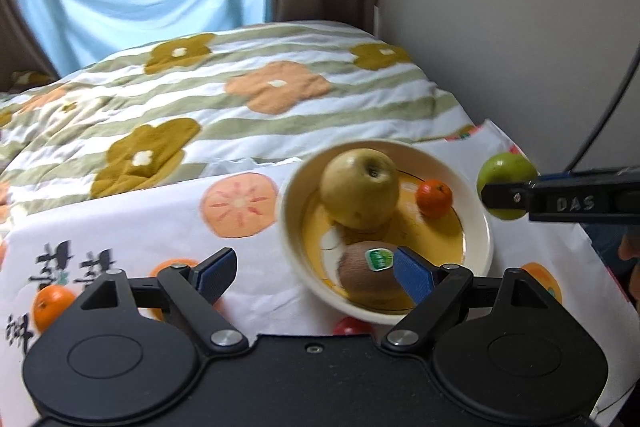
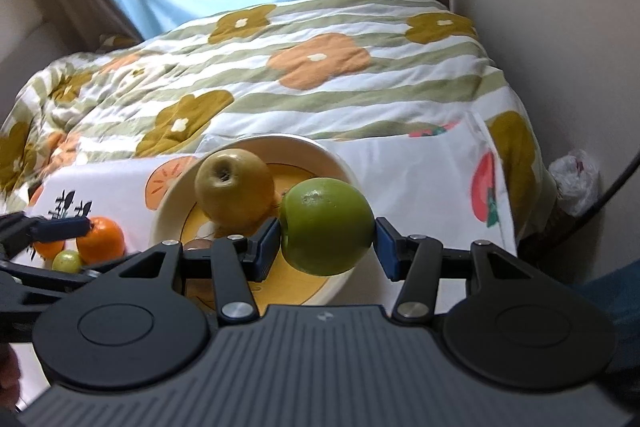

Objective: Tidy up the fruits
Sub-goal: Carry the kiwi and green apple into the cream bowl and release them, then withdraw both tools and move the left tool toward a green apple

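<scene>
While the right tool (image 2: pixel 327 242) clamps the green apple (image 2: pixel 326 225) above the bowl (image 2: pixel 172 195), ready to drop it in, the left tool (image 1: pixel 314 273) gapes empty just beside the kiwi (image 1: pixel 368 269)

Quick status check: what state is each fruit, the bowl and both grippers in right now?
Green apple: clamped in the right gripper, off the cloth.
Yellow apple: in the bowl, stem end up.
Kiwi: in the bowl, stickered.
Small orange: in the bowl.
Bowl: upright on the cloth.
Left gripper: jaws open, empty.
</scene>
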`<move>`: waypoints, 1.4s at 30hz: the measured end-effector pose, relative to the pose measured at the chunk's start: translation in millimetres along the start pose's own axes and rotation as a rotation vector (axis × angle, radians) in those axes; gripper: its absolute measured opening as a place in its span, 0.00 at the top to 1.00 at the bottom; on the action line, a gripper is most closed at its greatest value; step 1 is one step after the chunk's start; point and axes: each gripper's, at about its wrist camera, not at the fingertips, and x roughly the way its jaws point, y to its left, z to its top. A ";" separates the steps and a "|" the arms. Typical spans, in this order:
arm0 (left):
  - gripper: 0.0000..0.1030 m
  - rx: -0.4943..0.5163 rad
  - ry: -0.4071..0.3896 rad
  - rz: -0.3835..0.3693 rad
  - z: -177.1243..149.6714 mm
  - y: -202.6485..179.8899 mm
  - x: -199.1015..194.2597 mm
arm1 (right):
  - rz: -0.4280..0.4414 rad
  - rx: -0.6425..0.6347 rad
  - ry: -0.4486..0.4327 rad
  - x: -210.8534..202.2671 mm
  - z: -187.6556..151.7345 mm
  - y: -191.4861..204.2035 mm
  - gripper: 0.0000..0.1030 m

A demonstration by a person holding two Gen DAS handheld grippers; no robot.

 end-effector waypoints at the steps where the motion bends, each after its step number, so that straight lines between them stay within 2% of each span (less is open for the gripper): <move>1: 0.14 -0.013 -0.007 0.010 -1.3 3.5 -4.8 | 0.007 -0.009 0.007 3.4 -0.1 2.2 0.36; 9: 0.14 -0.102 -0.028 0.086 -16.8 24.5 -28.8 | 0.048 -0.057 0.052 33.3 -11.6 21.5 0.36; 17: 0.14 -0.132 -0.021 0.117 -33.8 32.0 -33.3 | 0.076 -0.069 0.053 44.7 -20.8 27.1 0.36; 20: 0.14 -0.135 -0.019 0.118 -38.5 30.8 -33.5 | 0.085 -0.072 0.012 38.8 -21.8 26.3 0.23; 23: 0.13 -0.141 -0.022 0.113 -40.0 29.5 -36.0 | 0.040 -0.067 -0.009 37.3 -21.4 24.9 0.01; 30: 0.11 -0.133 -0.034 0.114 -41.6 22.0 -42.5 | 0.039 -0.027 -0.034 27.2 -23.2 16.0 0.01; 42: 0.11 -0.144 -0.083 0.138 -47.9 12.1 -75.2 | 0.043 -0.043 -0.043 -11.5 -29.3 17.4 0.01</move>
